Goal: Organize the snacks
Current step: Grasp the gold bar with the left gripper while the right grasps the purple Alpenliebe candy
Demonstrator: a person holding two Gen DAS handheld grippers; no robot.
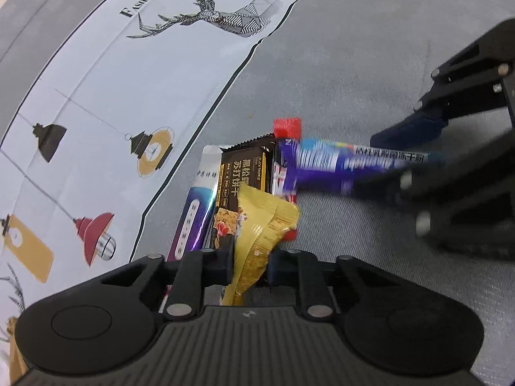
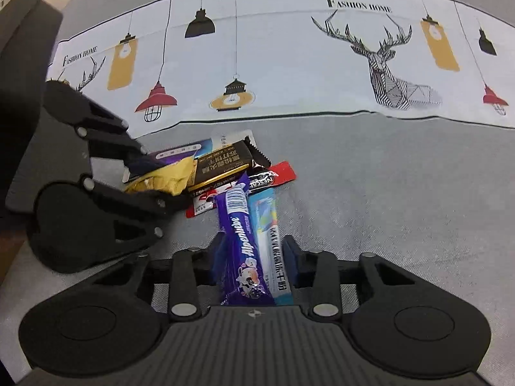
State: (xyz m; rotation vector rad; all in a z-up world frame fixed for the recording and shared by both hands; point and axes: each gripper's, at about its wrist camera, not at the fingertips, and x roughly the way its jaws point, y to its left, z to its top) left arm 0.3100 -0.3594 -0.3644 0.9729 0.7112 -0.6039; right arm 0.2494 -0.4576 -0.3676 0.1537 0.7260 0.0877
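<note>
My left gripper (image 1: 249, 265) is shut on a yellow snack packet (image 1: 260, 225), also seen in the right wrist view (image 2: 167, 175). My right gripper (image 2: 254, 251) is shut on a purple Alpenliebe stick (image 2: 239, 244) and a light blue stick (image 2: 272, 241) side by side; they show blurred in the left wrist view (image 1: 338, 165). On the grey cloth lies a pile: a black cracker pack (image 2: 222, 164), a red Nescafe sachet (image 2: 273, 177) and a purple-white packet (image 1: 196, 212). The left gripper (image 2: 141, 173) shows at left in the right wrist view.
A white printed cloth with deer and lamps (image 2: 289, 64) lies beyond the pile on the grey fabric surface (image 2: 402, 193). The right gripper body (image 1: 457, 167) fills the right side of the left wrist view.
</note>
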